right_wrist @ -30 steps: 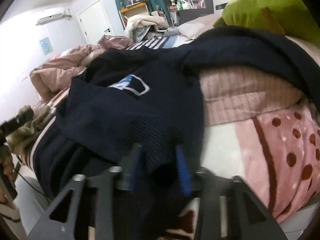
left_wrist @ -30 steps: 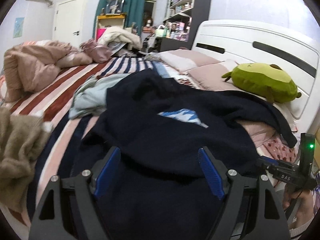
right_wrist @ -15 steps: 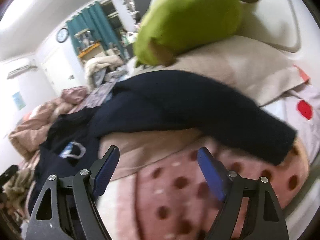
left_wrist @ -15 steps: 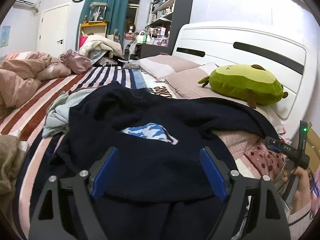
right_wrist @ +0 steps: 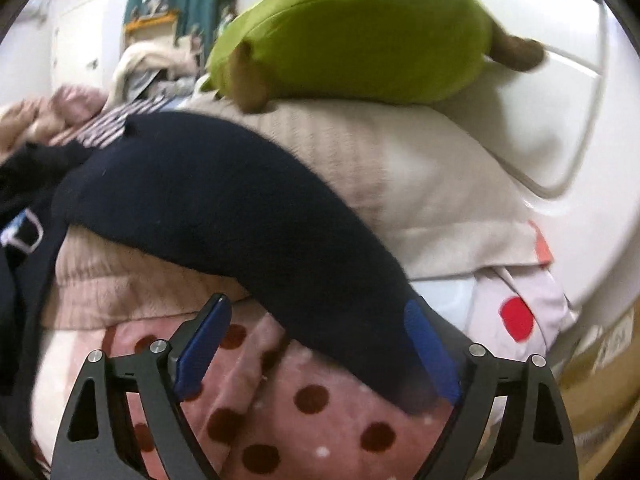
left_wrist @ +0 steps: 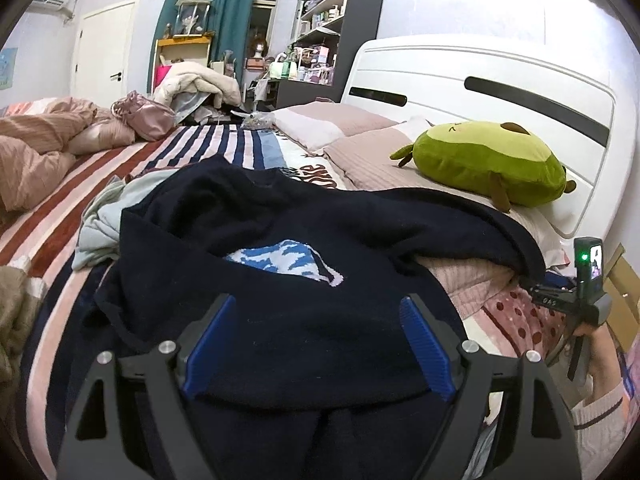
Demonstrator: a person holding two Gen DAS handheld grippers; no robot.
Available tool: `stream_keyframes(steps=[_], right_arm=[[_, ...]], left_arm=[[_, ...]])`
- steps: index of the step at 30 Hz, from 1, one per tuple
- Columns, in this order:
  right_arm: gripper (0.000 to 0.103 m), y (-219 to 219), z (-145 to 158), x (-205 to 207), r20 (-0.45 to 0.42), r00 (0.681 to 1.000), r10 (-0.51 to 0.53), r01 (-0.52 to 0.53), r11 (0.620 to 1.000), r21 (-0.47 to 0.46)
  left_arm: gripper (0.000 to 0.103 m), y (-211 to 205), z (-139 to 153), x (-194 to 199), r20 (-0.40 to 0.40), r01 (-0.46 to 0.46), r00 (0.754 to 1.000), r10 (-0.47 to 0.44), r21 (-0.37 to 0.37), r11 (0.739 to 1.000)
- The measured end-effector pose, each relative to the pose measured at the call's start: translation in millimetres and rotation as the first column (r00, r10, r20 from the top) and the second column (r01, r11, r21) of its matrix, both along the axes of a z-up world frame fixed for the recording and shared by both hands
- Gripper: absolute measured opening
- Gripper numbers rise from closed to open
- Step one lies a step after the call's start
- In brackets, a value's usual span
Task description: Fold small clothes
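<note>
A dark navy sweater (left_wrist: 304,280) with a blue-and-white patch (left_wrist: 284,260) lies spread on the bed. My left gripper (left_wrist: 316,344) is open, its blue pads either side of the sweater's near hem, just above it. One sleeve (right_wrist: 240,216) runs right over a pink pillow. My right gripper (right_wrist: 316,344) is open with the sleeve's cuff lying between its fingers, nearer the right pad (right_wrist: 428,348). The right gripper also shows in the left wrist view (left_wrist: 560,300) at the sleeve's end.
A green avocado plush (left_wrist: 488,164) sits on the pillows by the white headboard (left_wrist: 480,80). A pale blue garment (left_wrist: 100,216) lies left of the sweater. A tan garment (left_wrist: 16,312) is at far left. A polka-dot blanket (right_wrist: 320,400) lies under the cuff.
My right gripper let go of the sweater's hem, opened, and swung right to the sleeve's cuff. My left gripper rose and pulled back a little, staying open.
</note>
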State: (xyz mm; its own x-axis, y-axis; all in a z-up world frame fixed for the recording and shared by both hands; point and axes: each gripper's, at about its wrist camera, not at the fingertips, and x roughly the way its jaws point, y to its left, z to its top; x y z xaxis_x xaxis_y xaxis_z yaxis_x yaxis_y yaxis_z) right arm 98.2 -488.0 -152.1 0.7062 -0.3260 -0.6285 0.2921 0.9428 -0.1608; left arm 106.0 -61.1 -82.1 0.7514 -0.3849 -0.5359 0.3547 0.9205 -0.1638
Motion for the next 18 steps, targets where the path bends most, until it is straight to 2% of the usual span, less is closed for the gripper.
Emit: stream_keyframes(steps=[1, 2, 3, 5, 8, 11, 14, 17, 18], right_arm=[[0.067, 1.6, -0.2, 3.1, -0.007, 1.000, -0.007, 0.007, 1.000, -0.019], [0.038, 4.3, 0.1, 5.1, -0.010, 1.000, -0.030, 0.029, 0.998, -0.053], [0.019, 4.5, 1.3, 6.3, -0.006, 0.999, -0.039, 0.039, 0.998, -0.059], [0.004, 5.2, 7.0, 3.9, 0.025, 0.999, -0.021, 0.021, 1.000, 0.010], [0.003, 12.3, 16.1, -4.6, 0.073, 0.997, 0.006, -0.010, 0.998, 0.056], [0.001, 23.0, 25.4, -14.9, 0.135, 0.982, 0.132, -0.161, 0.959, 0.232], [0.001, 50.6, 39.2, -21.0, 0.166, 0.958, 0.233, -0.269, 0.930, 0.250], [0.001, 72.4, 56.5, -20.0, 0.219, 0.918, 0.329, -0.385, 0.872, 0.303], [0.001, 78.8, 60.0, -20.7, 0.228, 0.912, 0.342, -0.400, 0.865, 0.304]], left_arm=[[0.082, 1.4, -0.5, -0.2, -0.002, -0.004, 1.000, 0.004, -0.001, 1.000], [0.082, 2.9, -0.7, -0.7, -0.002, -0.010, 1.000, 0.010, 0.001, 1.000], [0.082, 4.5, -0.6, -1.6, -0.001, -0.015, 1.000, 0.015, 0.003, 1.000], [0.082, 8.0, -0.4, -3.4, 0.002, -0.018, 1.000, 0.018, 0.001, 1.000], [0.082, 12.8, 1.0, -5.4, 0.008, -0.022, 1.000, 0.022, -0.006, 1.000], [0.083, 17.3, 1.9, -6.6, 0.015, -0.024, 1.000, 0.025, -0.018, 1.000], [0.083, 21.9, 2.8, -9.3, 0.019, -0.022, 1.000, 0.023, -0.040, 0.999], [0.083, 26.8, 4.7, -13.3, 0.023, -0.017, 1.000, 0.018, -0.054, 0.998], [0.083, 28.5, 5.3, -14.1, 0.026, -0.017, 0.999, 0.018, -0.056, 0.998]])
